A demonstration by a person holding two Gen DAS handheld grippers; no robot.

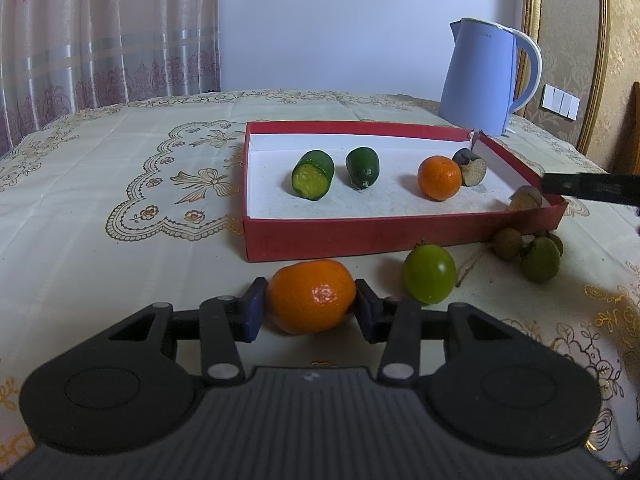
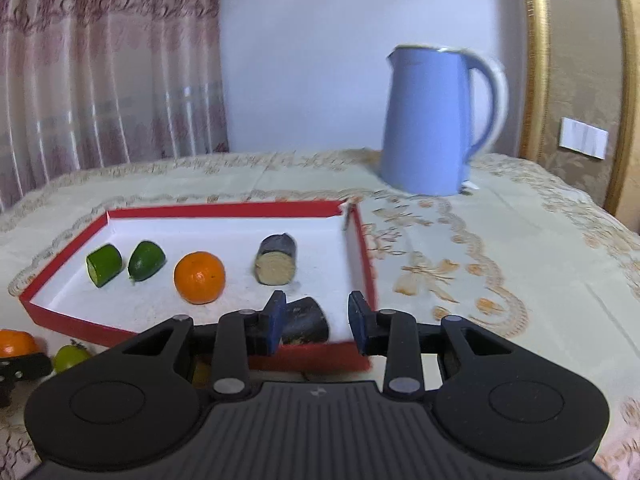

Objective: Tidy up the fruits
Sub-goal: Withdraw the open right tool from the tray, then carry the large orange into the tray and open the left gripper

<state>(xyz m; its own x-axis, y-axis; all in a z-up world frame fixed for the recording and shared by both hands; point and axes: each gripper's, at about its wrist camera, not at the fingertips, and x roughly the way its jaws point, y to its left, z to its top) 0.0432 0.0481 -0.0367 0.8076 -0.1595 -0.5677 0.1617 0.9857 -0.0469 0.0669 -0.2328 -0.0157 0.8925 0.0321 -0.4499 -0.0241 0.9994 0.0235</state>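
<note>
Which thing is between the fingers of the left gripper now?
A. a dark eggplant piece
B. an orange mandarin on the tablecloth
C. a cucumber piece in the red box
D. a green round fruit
B: in the left wrist view the mandarin sits on the tablecloth in front of the red box, with the left gripper fingers pressed on both sides.

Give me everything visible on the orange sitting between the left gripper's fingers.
The orange is a small, slightly flattened mandarin with glossy, dimpled, whole peel and a bright highlight on its front. It rests on the patterned tablecloth, just outside the near wall of the red tray. The left gripper brackets it, a blue pad against each side. A green fruit lies close to its right, apart from it.
</note>
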